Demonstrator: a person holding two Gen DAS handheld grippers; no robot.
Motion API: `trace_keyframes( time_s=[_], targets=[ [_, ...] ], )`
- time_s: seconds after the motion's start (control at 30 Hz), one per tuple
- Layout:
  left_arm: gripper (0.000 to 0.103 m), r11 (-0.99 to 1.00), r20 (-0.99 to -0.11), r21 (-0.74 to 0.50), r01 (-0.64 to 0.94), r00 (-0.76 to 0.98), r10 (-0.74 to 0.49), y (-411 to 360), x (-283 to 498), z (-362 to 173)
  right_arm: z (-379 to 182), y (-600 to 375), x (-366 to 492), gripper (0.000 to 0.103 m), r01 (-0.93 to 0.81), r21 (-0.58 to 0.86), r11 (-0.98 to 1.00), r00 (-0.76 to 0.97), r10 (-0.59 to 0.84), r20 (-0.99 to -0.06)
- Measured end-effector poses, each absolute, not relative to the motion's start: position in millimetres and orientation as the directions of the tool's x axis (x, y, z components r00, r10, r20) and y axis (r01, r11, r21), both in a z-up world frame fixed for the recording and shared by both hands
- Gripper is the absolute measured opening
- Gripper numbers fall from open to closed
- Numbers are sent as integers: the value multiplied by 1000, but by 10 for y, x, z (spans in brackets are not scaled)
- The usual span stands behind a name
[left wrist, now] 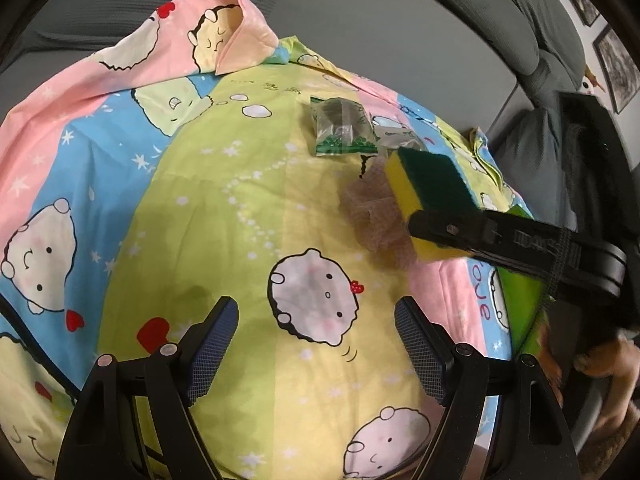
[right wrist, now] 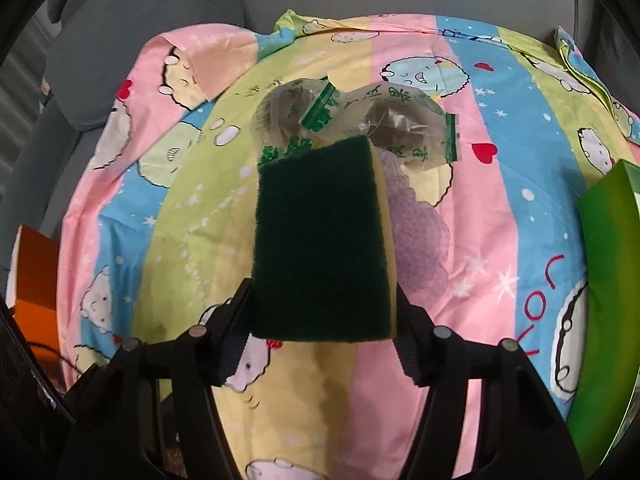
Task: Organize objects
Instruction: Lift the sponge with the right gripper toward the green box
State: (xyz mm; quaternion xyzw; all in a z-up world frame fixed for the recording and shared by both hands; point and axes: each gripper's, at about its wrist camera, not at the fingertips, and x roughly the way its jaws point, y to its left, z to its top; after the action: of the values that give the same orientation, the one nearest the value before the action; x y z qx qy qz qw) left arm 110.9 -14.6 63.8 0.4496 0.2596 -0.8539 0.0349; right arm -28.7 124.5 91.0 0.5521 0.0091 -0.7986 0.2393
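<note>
A sponge [right wrist: 320,240] with a dark green scouring face and a yellow body sits between the fingers of my right gripper [right wrist: 322,304], which is shut on its sides. The left wrist view shows the same sponge [left wrist: 432,184] held above the patterned sheet [left wrist: 240,208] by the right gripper [left wrist: 444,236]. A pinkish mesh scrubber [right wrist: 416,220] lies on the sheet just beneath and to the right of the sponge. Beyond it lie two clear plastic bags with green print [right wrist: 292,116] [right wrist: 404,124]. My left gripper [left wrist: 316,312] hovers open over bare sheet with nothing between its fingers.
A green box [right wrist: 608,280] stands at the sheet's right edge, and an orange box [right wrist: 34,268] at the left edge. A grey sofa [right wrist: 140,20] backs the sheet. A corner of the sheet [left wrist: 224,28] is folded up at the far left.
</note>
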Motion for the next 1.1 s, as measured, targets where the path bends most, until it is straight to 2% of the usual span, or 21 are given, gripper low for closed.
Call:
trace_keyframes(
  time_s=[0.2, 0.37, 0.4, 0.43, 0.47, 0.77, 0.8, 0.83, 0.93, 1.1],
  targets=[
    [81, -873, -786, -406, 269, -590, 184, -82, 1126, 694, 986, 1464, 126, 63, 424, 293, -857, -257, -424, -868],
    [81, -884, -794, -397, 246, -575, 196, 9, 1146, 690, 791, 1691, 317, 66, 363, 331, -871, -209, -422, -882],
    [81, -886, -795, -398, 239, -572, 203, 23, 1150, 689, 739, 1742, 331, 68, 347, 348, -871, -197, -431, -881],
    [81, -887, -797, -399, 231, -566, 211, 51, 1152, 685, 688, 1784, 336, 75, 332, 358, -873, -182, -432, -883],
    [81, -889, -798, -399, 226, -562, 216, 71, 1155, 685, 641, 1825, 346, 79, 316, 360, -878, -171, -426, -889],
    [81, -881, -787, -450, 148, -531, 313, 361, 1107, 626, 823, 2209, 335, 80, 247, 411, -878, -275, -470, -839],
    [81, -882, -788, -450, 141, -528, 318, 399, 1095, 621, 837, 2229, 322, 75, 244, 415, -877, -282, -473, -834],
    [81, -884, -790, -448, 134, -523, 321, 442, 1083, 614, 843, 2241, 305, 67, 244, 424, -872, -281, -482, -830],
    [81, -889, -793, -445, 109, -509, 335, 555, 1041, 586, 823, 2271, 261, 53, 237, 470, -850, -262, -522, -812],
    [81, -882, -791, -460, 102, -500, 354, 611, 1002, 544, 736, 2279, 215, 46, 222, 496, -840, -242, -540, -806]
  ],
)
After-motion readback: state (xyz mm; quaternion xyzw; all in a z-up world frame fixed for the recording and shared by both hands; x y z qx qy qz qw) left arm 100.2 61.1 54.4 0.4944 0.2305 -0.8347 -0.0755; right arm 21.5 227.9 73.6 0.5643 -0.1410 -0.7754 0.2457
